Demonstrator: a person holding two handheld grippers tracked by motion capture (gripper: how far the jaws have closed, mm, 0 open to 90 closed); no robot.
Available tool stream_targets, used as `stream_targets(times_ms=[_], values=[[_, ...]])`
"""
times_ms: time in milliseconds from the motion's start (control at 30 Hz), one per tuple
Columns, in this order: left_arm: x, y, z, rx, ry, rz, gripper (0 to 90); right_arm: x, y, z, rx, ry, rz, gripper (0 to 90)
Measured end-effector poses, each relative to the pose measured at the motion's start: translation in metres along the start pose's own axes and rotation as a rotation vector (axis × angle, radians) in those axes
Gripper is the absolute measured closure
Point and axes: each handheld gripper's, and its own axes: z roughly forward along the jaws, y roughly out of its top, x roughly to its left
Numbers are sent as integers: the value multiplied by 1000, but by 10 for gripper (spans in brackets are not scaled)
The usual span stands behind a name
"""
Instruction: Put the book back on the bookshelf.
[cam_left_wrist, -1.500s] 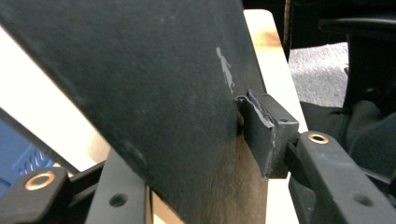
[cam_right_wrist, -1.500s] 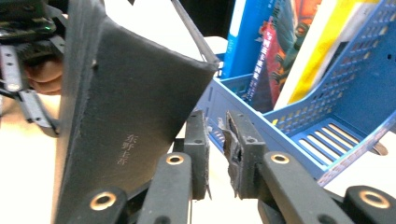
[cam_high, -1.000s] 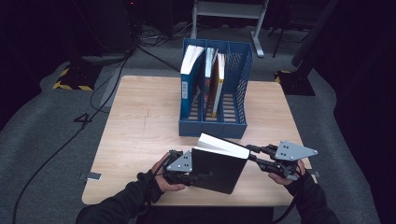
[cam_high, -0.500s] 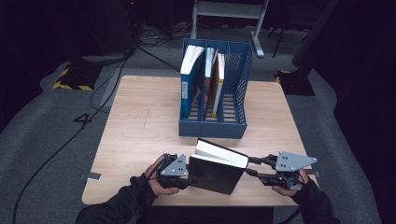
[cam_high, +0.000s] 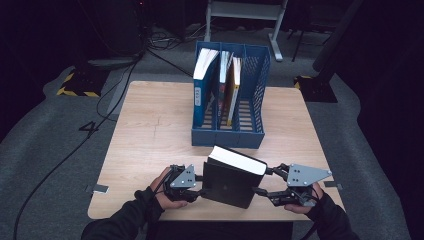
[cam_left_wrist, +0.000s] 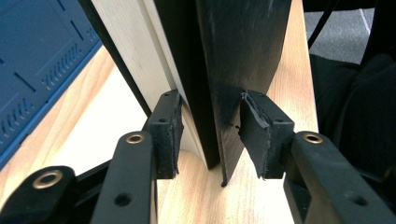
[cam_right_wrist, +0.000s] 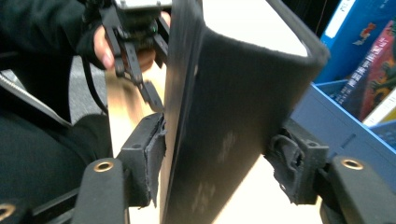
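Standing the black book (cam_high: 233, 176) upright at 6 o'clock of the file rack (cam_high: 229, 90), my left gripper (cam_high: 199, 186) loosely straddled its open edge while my right gripper (cam_high: 265, 181) had just been opening, its jaws released around the spine.

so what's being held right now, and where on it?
Nothing firmly: the black book stands on the table between the just-opening jaws of the left gripper, at the page edge, and right gripper, at the spine, pads apart.
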Motion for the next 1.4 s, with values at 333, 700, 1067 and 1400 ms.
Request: stream_targets(times_ms=[333,700,1067,1400], values=[[-2,-9,21,90,71,-69,350,2,18,28,8,22,36,419],[0,-8,36,67,124,-80,319,6,32,41,40,12,42,442],[15,-3,49,60,96,-88,267,-2,35,43,76,-27,84,446],[30,3,67,89,80,-79,240,-15,35,38,94,-92,119,492]])
